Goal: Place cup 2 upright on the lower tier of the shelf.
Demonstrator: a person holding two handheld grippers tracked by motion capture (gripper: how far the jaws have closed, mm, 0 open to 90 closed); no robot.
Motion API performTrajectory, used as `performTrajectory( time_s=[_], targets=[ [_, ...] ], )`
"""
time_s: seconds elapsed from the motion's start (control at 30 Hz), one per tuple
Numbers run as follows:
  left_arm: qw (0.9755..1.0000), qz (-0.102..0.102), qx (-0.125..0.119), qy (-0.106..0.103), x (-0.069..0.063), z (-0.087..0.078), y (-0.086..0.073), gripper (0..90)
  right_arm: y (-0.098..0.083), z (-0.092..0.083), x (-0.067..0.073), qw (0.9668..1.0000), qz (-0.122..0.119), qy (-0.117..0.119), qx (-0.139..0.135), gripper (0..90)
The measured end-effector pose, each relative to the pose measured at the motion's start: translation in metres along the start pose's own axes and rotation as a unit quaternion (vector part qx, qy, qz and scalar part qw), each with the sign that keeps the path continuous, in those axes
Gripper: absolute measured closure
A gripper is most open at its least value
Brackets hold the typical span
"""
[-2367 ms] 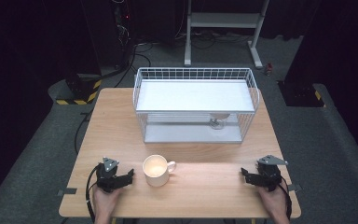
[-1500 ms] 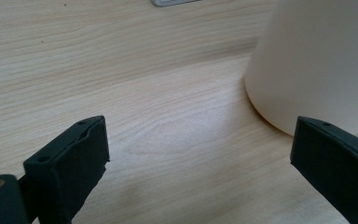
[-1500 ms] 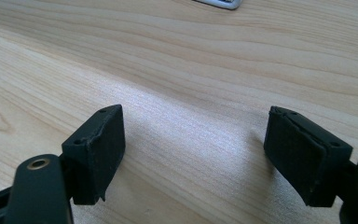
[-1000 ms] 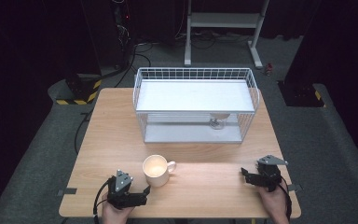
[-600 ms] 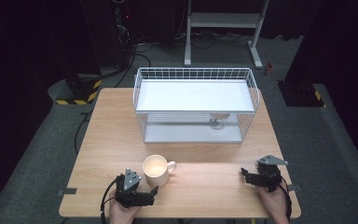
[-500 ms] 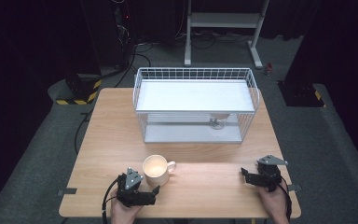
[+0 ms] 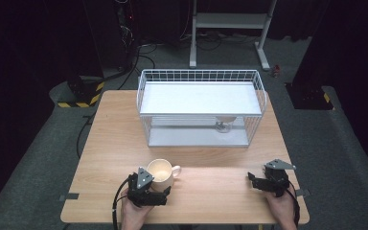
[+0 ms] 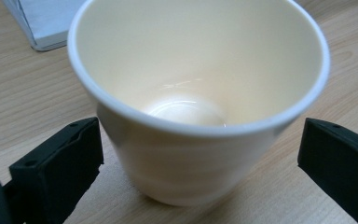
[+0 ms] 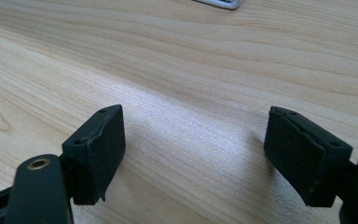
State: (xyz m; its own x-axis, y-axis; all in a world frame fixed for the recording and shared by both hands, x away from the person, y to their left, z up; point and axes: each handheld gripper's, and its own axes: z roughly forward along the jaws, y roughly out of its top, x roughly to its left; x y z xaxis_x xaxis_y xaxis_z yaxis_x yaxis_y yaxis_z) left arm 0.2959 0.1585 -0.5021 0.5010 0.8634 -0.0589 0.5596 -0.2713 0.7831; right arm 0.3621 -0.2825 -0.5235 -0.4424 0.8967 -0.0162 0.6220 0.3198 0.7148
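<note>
A cream mug (image 7: 160,171) with a handle on its right stands upright and empty near the table's front edge. My left gripper (image 7: 152,186) sits just in front of it, held by a hand. In the left gripper view the mug (image 8: 196,93) stands between the two black jaws; my left gripper (image 8: 198,158) is open, the left jaw close to the wall, the right jaw apart from it. My right gripper (image 7: 253,181) rests at the front right, open over bare wood, with nothing between its jaws (image 9: 196,149).
A white wire rack (image 7: 201,96) with a flat white shelf stands at the back middle of the wooden table (image 7: 110,143). A small pale object (image 7: 225,123) sits under the shelf at its right. Dark floor and cables surround the table.
My left gripper has slid right along the front edge and come up to the mug, so its jaws now flank it. The right gripper and the mug have stayed put.
</note>
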Motion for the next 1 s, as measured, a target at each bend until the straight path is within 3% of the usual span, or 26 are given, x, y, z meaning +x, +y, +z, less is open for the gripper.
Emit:
performTrajectory(
  time_s=[0.27,0.47,0.73,1.0],
  targets=[
    [0.9999,-0.004,-0.004,0.010,0.000,0.002,0.002,0.9,0.000,0.000,0.000,1.0000,0.001,0.000,0.000,20.8],
    [0.9993,0.013,-0.005,0.035,0.000,0.003,0.007,1.0,0.000,0.000,0.000,1.0000,0.001,0.000,0.000,20.8],
    [0.9993,0.015,-0.009,0.032,-0.002,0.013,0.013,1.2,0.000,0.000,0.000,1.0000,0.003,-0.001,0.001,20.8],
    [0.9992,0.010,-0.019,0.034,-0.002,0.016,0.016,8.2,0.000,0.000,0.000,1.0000,0.002,-0.001,0.000,20.8]
  ],
)
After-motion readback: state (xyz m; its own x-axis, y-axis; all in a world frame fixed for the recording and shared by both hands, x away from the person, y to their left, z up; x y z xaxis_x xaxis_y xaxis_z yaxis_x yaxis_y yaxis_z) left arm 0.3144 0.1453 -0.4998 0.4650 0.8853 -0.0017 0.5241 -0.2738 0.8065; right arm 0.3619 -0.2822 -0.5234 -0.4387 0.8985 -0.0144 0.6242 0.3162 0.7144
